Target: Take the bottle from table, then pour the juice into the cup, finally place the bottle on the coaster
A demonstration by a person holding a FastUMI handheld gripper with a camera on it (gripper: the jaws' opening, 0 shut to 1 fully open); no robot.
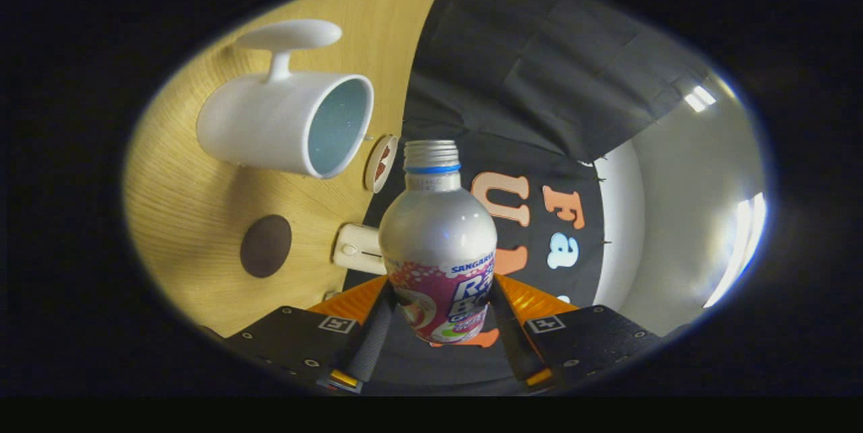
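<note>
Tool (441, 315) grips uncapped bottle (438, 244) beside white cup (283, 126).

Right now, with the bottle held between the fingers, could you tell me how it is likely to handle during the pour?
The bottle looks like smooth, glossy metal, so it may slip if the gripper eases its hold. Its body seems rigid, so it probably will not crumple under the fingers. Its neck is uncapped, so liquid could spill early as it tips toward the cup.

A staged recording booth, not a real home: black cloth wall (539, 69) is hung beyond the gripper (441, 325), w/ a wooden tabletop (195, 210) set against it. Ceiling strip lights (699, 98) are seen past the cloth, as in a lab/office room.
</note>
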